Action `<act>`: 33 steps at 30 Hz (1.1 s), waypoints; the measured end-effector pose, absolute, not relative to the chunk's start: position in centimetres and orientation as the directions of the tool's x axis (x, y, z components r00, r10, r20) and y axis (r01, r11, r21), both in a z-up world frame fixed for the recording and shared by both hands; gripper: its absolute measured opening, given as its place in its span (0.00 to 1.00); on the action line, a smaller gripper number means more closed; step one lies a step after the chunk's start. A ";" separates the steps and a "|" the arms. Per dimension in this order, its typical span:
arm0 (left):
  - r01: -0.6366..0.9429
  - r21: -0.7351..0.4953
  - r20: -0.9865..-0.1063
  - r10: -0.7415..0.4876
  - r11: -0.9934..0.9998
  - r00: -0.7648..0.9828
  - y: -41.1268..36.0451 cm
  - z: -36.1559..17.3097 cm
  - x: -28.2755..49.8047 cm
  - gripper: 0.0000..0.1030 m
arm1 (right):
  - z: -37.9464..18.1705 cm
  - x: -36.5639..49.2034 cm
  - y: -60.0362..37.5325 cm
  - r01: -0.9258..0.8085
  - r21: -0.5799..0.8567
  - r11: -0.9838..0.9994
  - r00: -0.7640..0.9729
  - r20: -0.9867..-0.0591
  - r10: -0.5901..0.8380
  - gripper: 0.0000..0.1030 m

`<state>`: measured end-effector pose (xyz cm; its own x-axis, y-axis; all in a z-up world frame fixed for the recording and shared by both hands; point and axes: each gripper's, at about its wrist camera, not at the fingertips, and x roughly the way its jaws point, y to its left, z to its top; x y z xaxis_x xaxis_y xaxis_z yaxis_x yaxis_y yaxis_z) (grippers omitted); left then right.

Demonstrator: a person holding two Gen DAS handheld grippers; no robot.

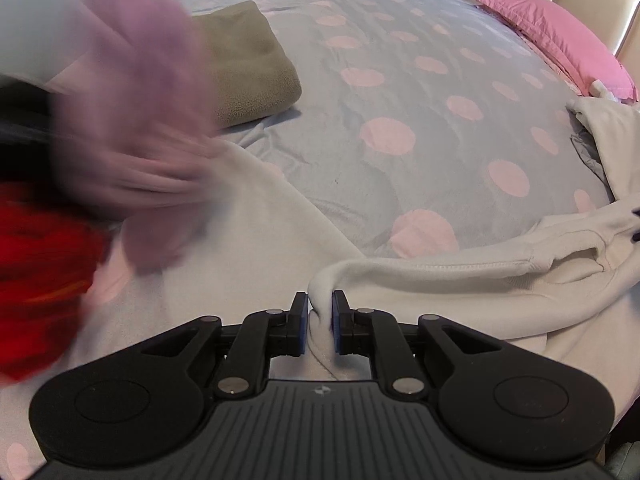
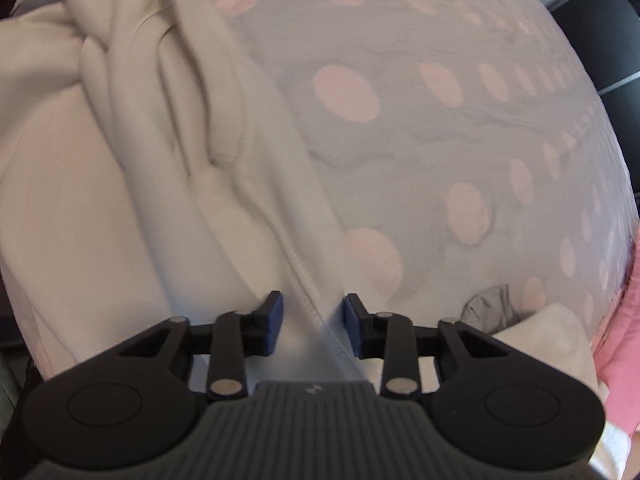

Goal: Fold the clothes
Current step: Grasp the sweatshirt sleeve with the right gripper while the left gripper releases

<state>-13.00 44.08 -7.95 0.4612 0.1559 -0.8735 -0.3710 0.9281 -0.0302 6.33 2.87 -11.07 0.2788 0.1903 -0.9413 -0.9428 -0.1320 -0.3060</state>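
While a bunched fold of the cream sweatshirt [image 1: 440, 276] is clamped between the pads of the left hand-held gripper [image 1: 320, 322] near the bed's [image 1: 360, 60] front edge, the right hand-held gripper [image 2: 314, 322] is seen with its jaws apart, a stitched hem lying between them without being pressed. If the right jaws are shut too shallowly, the hem could slip free and the fold would be spoiled; the garment, spread from the bed's front edge toward its right side, might also be dragged off the edge. A blurred pink shape is seen at the left, and a folded olive blanket [image 1: 248, 68] further back. No containers are shown.
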 end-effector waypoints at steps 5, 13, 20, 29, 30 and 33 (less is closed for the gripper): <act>-0.356 -0.005 -0.881 0.164 0.934 0.444 43.7 -8.4 -12.5 0.10 | -9.8 6.4 2.1 -0.941 -0.322 -0.105 0.285 -0.920 0.270 0.09; -0.336 -0.020 -0.864 0.153 0.942 0.479 43.6 -8.1 -12.6 0.16 | -7.6 11.5 2.6 -0.893 -0.329 0.306 0.425 -0.842 0.333 0.09; -0.218 0.024 -0.831 0.141 0.976 0.538 42.2 -6.4 -12.8 0.47 | -11.0 10.2 2.5 -0.905 -0.329 0.269 0.398 -0.879 0.264 0.09; 0.046 0.104 -0.856 0.065 0.994 0.513 38.6 -7.3 -8.9 0.55 | -11.0 10.9 2.3 -0.931 -0.293 0.219 0.346 -0.900 0.267 0.11; 0.074 0.109 -0.865 0.058 0.991 0.499 38.4 -8.0 -8.1 0.55 | -11.0 11.0 2.4 -0.934 -0.289 0.211 0.339 -0.902 0.266 0.12; 0.116 0.115 -0.886 0.049 0.987 0.461 38.0 -10.3 -6.2 0.52 | -10.8 10.9 2.8 -0.939 -0.300 0.171 0.338 -0.899 0.279 0.20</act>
